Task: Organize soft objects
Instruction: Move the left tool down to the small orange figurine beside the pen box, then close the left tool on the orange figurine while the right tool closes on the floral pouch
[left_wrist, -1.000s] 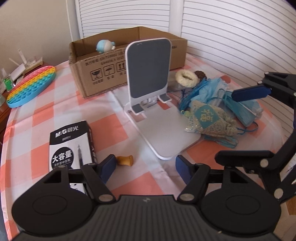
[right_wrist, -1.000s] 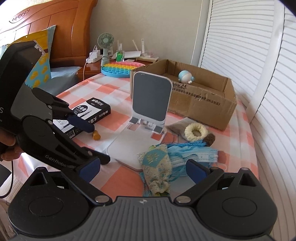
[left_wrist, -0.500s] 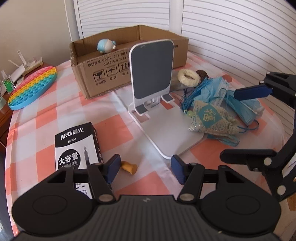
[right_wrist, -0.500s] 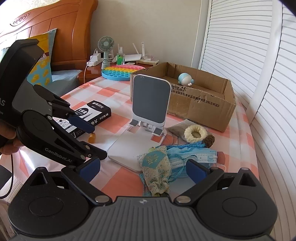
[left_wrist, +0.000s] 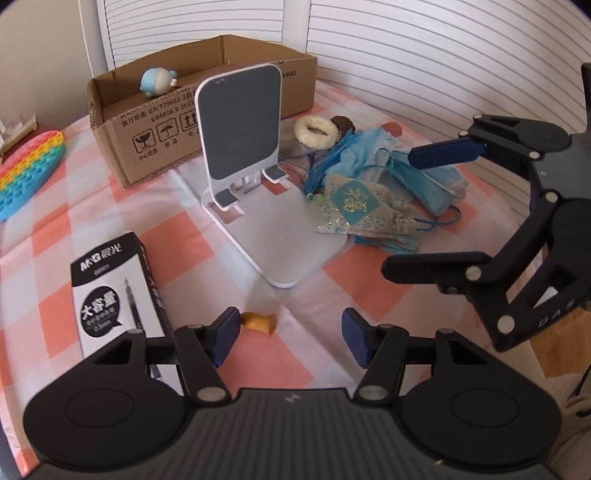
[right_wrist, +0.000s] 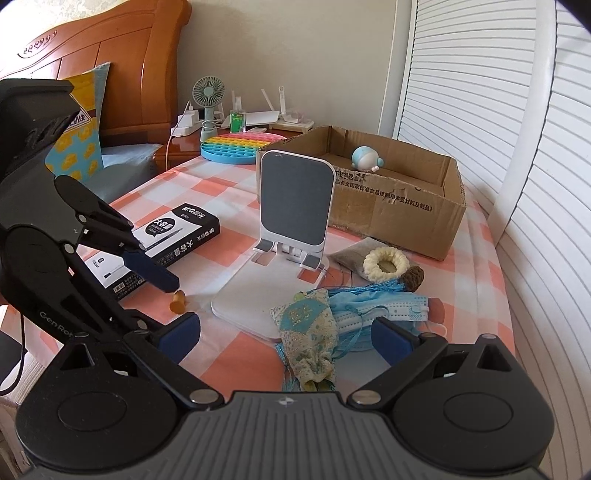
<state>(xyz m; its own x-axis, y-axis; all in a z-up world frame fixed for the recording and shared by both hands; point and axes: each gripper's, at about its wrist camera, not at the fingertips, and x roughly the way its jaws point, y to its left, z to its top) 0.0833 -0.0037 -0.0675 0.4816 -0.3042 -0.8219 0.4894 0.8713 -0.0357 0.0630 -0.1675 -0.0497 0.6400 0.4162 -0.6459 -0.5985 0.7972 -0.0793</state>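
Observation:
A pile of soft things lies on the checked tablecloth right of a white phone stand (left_wrist: 258, 177): a patterned fabric sachet (left_wrist: 360, 210) (right_wrist: 310, 332), blue face masks (left_wrist: 413, 173) (right_wrist: 384, 310), a cream scrunchie (left_wrist: 317, 131) (right_wrist: 386, 264) and a grey pouch (right_wrist: 351, 254). A cardboard box (left_wrist: 155, 125) (right_wrist: 399, 206) behind holds a small blue plush toy (left_wrist: 157, 81) (right_wrist: 364, 158). My left gripper (left_wrist: 290, 336) is open and empty over the near tablecloth. My right gripper (right_wrist: 286, 336) is open and empty, just short of the sachet.
A black pen box (left_wrist: 114, 291) (right_wrist: 173, 236) lies at the left. A small tan wooden piece (left_wrist: 258, 322) (right_wrist: 179, 301) sits by my left gripper's left finger. A rainbow pop-it toy (left_wrist: 29, 173) (right_wrist: 240, 147) lies far left. A nightstand with a fan (right_wrist: 208, 99) stands beyond.
Both grippers have drawn back a little toward the near side; the stand and the pile look slightly farther away. Nothing on the table has moved.

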